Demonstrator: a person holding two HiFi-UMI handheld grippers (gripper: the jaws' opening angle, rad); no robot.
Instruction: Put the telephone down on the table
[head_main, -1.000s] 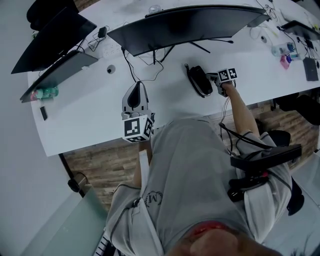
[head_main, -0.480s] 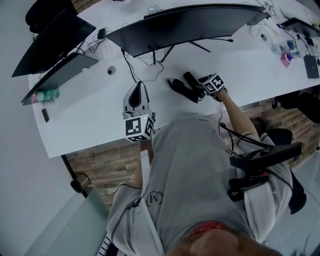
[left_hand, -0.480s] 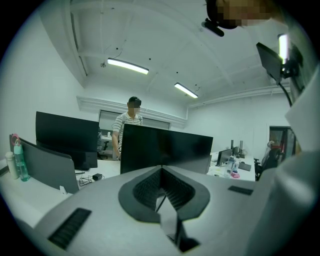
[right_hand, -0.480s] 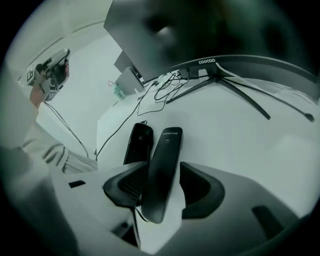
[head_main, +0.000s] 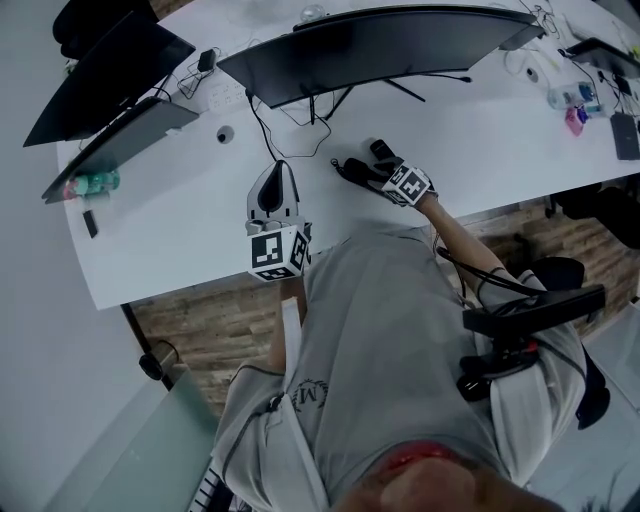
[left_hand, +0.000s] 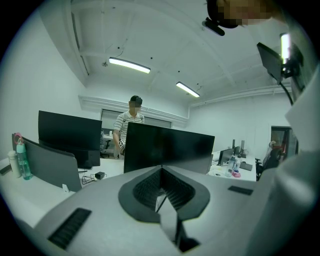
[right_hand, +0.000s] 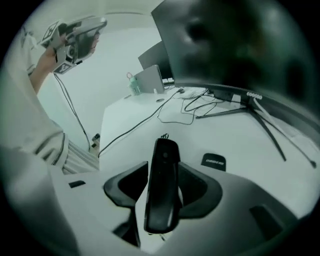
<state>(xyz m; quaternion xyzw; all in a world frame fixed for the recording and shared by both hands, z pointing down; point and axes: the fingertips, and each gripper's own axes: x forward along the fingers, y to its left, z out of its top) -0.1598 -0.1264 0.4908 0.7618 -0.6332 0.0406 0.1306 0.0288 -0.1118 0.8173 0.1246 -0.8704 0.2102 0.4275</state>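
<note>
My right tongs (right_hand: 164, 165) stand spread, and their jaws have just been opening. The black telephone handset (right_hand: 162, 192) runs lengthwise between the two jaws. Its near end sits low in the frame, over the tongs' own grey body, and its far end points up the frame toward the loose cables (right_hand: 175, 107). A sliver of light shows along the handset's right side, so the pads do not pinch it. Just right of it a small dark tab (right_hand: 213, 161) lies on the table, its print too small to read.

In the head view the handset shows dark against the white table (head_main: 180, 235), a little above the middle of the frame. My right marker cube (head_main: 407, 185) sits just beside it at its lower right. The wide curved monitor (head_main: 370, 45) spans the top of that frame, with its stand just above the handset.

My left tongs (left_hand: 160, 169) are pressed together at the tips, with nothing between them. They look across the table at the dark curved monitor, and a person (left_hand: 129, 125) stands behind it. In the head view they sit left of the handset, apart from it, with the left marker cube (head_main: 278, 253) near the table's lower edge. At the left edge of the left gripper view a bottle (left_hand: 20, 160) stands upright beside a slanted grey panel (left_hand: 50, 167). In the upper left of the right gripper view, my left hand (right_hand: 47, 60) holds the left tongs up.
</note>
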